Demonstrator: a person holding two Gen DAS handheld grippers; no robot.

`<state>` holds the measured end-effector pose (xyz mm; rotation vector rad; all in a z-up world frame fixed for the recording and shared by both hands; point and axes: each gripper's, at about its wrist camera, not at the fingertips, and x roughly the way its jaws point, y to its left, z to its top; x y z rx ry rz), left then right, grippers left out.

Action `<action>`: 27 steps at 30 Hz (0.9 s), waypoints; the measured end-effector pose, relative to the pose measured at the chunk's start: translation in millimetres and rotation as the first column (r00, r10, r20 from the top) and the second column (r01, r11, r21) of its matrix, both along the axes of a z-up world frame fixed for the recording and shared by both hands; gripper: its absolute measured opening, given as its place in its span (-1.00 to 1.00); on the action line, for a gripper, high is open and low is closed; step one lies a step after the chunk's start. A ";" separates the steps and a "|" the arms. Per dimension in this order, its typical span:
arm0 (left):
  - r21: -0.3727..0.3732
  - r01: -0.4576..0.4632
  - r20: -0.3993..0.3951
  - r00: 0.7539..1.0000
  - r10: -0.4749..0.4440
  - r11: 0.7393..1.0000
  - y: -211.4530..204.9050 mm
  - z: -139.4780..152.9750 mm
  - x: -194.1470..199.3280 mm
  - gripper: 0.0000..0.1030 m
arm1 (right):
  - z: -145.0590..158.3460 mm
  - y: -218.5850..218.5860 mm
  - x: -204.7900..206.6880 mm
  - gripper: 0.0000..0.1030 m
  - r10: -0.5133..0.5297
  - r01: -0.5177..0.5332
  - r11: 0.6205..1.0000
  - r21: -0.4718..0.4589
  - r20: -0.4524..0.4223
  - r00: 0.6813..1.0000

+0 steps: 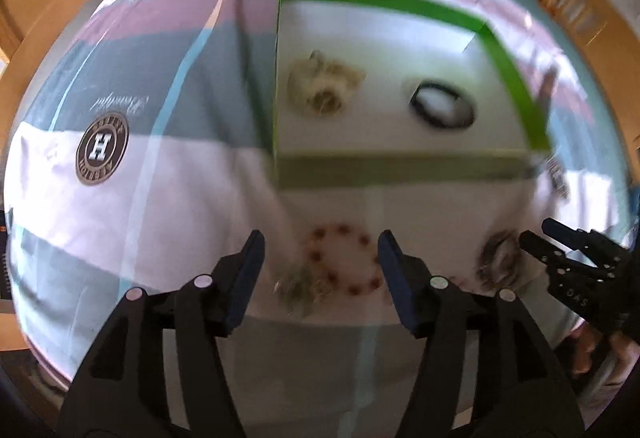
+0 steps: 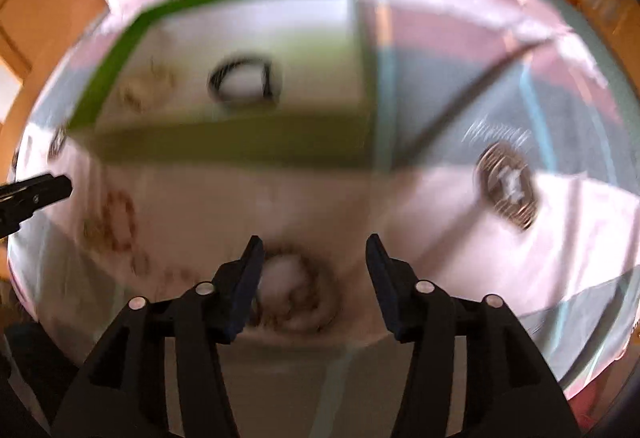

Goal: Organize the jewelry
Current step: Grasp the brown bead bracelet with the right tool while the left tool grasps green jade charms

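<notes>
Left gripper (image 1: 320, 258), jaws spread, is centred over the red bead bracelet (image 1: 342, 264); right gripper (image 2: 314, 262), jaws spread, straddles a brown bracelet (image 2: 294, 296), both aligned for transfer to the green-rimmed box (image 1: 400, 165) at twelve o'clock.

The right claw (image 2: 314, 270) hangs apart over a brownish beaded bracelet (image 2: 296, 294) on the bedsheet (image 2: 440, 270); beyond, a green-rimmed box (image 2: 224, 147) holds a black ring-shaped band (image 2: 244, 83).

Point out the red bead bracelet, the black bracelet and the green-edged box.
red bead bracelet (image 1: 343, 260), left wrist view, ring's bare centre.
black bracelet (image 1: 443, 105), left wrist view, middle.
green-edged box (image 1: 400, 167), left wrist view, near wall.
</notes>
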<state>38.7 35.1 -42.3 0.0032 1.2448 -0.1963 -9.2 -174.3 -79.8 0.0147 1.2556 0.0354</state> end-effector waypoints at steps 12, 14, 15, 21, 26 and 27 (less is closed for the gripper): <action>0.071 0.007 -0.030 1.000 -0.005 0.997 -11.7 -16.4 0.2 0.30 | 17.1 38.2 -13.1 -0.86 0.096 -0.104 0.994 0.032 0.176 0.980; 0.075 0.002 -0.029 1.000 0.000 0.997 -11.3 -15.7 -0.8 0.31 | 35.7 35.7 -17.9 -0.86 0.069 -0.099 0.991 0.092 0.285 0.956; 0.079 0.001 -0.032 0.999 0.001 0.997 -10.8 -16.8 -1.3 0.32 | 42.9 33.6 -20.7 -0.86 0.053 -0.098 0.988 0.119 0.332 0.942; 0.095 0.013 -0.042 0.999 -0.009 0.995 -12.5 -19.9 -2.1 0.35 | 35.9 22.0 -11.0 -0.86 -0.004 -0.040 0.991 0.125 0.330 0.944; 0.104 0.019 -0.049 0.999 -0.014 0.994 -14.8 -22.4 -3.1 0.39 | 28.3 17.1 -2.5 -0.86 -0.006 -0.026 0.995 0.098 0.314 0.949; 0.107 0.020 -0.051 0.999 -0.015 0.994 -15.3 -23.1 -3.2 0.40 | 28.1 18.6 -3.7 -0.86 -0.003 -0.028 0.995 0.095 0.316 0.949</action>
